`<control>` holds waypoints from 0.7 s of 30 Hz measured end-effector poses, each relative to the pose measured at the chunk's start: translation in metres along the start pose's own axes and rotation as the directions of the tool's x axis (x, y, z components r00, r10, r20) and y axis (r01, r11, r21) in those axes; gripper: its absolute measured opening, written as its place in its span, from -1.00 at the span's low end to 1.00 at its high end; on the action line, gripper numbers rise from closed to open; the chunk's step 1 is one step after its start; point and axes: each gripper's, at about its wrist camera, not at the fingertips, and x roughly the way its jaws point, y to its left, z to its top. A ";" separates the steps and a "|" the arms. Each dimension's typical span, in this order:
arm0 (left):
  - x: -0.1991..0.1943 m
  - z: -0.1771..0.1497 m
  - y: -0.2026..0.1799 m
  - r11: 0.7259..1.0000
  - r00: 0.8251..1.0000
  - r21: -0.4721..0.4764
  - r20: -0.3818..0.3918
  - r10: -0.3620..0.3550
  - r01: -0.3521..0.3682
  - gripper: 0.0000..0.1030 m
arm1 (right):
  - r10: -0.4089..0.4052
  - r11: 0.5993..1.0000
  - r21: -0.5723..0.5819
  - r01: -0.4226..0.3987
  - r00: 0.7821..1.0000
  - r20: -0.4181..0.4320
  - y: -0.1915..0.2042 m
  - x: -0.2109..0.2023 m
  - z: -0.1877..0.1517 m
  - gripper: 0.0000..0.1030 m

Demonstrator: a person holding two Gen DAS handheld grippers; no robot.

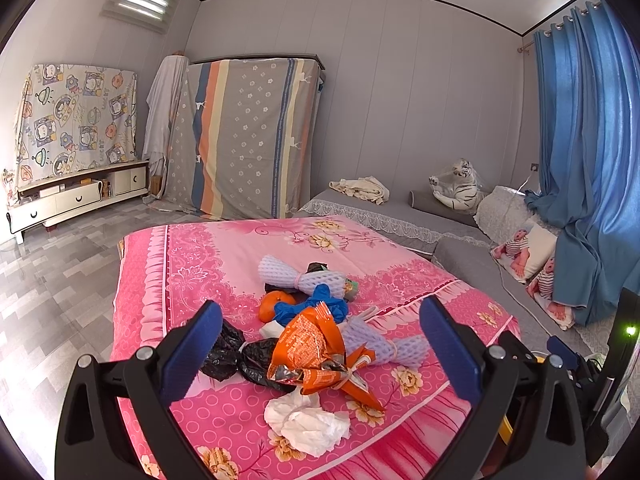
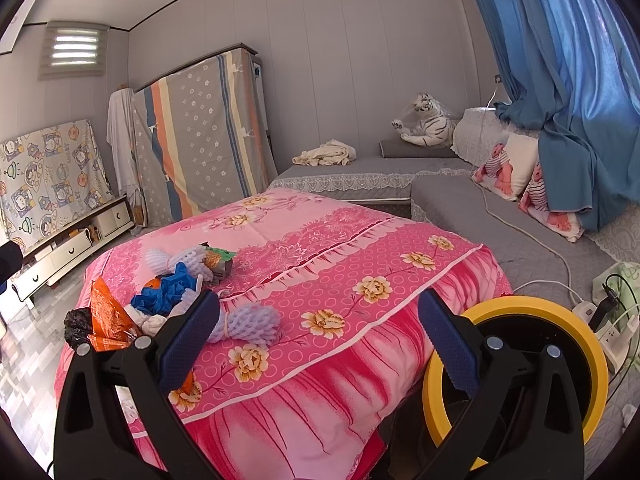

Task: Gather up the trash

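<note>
A heap of trash lies on the pink flowered cloth [image 1: 224, 256]: an orange snack wrapper [image 1: 316, 344], a crumpled white tissue [image 1: 308, 424], black plastic bags [image 1: 240, 356], a blue glove [image 1: 316, 306], an orange fruit [image 1: 272, 306] and two lavender foam nets [image 1: 300, 276]. My left gripper [image 1: 320, 344] is open, its jaws on either side of the heap, above it. My right gripper [image 2: 318, 340] is open and empty over the cloth's front right part; the heap [image 2: 160, 296] lies to its left. A yellow-rimmed bin [image 2: 540, 364] stands at the right.
A grey sofa [image 2: 500, 216] with cushions, a toy tiger [image 2: 428, 124] and a blue curtain [image 2: 560, 80] is at the right. A power strip and cables [image 2: 608, 320] lie beside the bin. A low white cabinet [image 1: 76, 196] and covered furniture stand at the far wall.
</note>
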 end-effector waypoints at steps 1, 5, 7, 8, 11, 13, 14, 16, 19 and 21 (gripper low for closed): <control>0.000 0.000 0.000 1.000 1.000 0.000 0.000 0.000 0.000 0.85 | 0.000 1.000 0.000 0.000 1.000 0.000 0.000 0.000 0.000 0.84; 0.000 0.000 0.000 1.000 1.000 -0.001 0.000 0.000 0.000 0.85 | 0.000 1.000 0.000 0.000 1.000 0.000 0.000 0.000 0.000 0.84; 0.000 0.000 0.000 1.000 1.000 -0.001 0.000 0.001 -0.001 0.85 | 0.001 1.000 0.000 -0.001 1.000 -0.001 0.000 0.000 0.000 0.84; 0.000 -0.001 0.000 1.000 1.000 -0.001 0.000 0.001 -0.001 0.85 | 0.000 1.000 0.000 0.000 1.000 -0.001 0.000 0.001 0.000 0.84; 0.000 -0.002 -0.001 1.000 1.000 -0.003 -0.003 0.000 0.000 0.85 | 0.001 1.000 0.000 -0.001 1.000 0.001 0.000 0.000 -0.001 0.84; 0.000 -0.002 -0.001 1.000 1.000 -0.002 -0.003 -0.001 0.001 0.85 | 0.000 1.000 -0.001 0.000 1.000 0.001 0.000 0.000 0.000 0.84; 0.000 -0.002 -0.001 1.000 1.000 -0.002 -0.002 -0.002 0.002 0.85 | 0.001 1.000 0.000 -0.001 1.000 0.001 0.000 0.001 0.000 0.84; 0.000 -0.003 -0.001 1.000 1.000 -0.002 -0.002 -0.001 0.001 0.85 | 0.000 1.000 0.001 0.000 1.000 0.001 -0.001 0.000 -0.001 0.84; 0.001 -0.004 0.000 1.000 1.000 -0.011 -0.008 -0.007 0.007 0.85 | 0.000 1.000 0.000 0.000 1.000 0.000 0.000 0.000 -0.001 0.84; 0.002 -0.005 0.000 1.000 1.000 -0.013 -0.013 -0.003 0.003 0.85 | 0.000 1.000 0.000 0.000 1.000 0.001 0.000 0.000 -0.001 0.84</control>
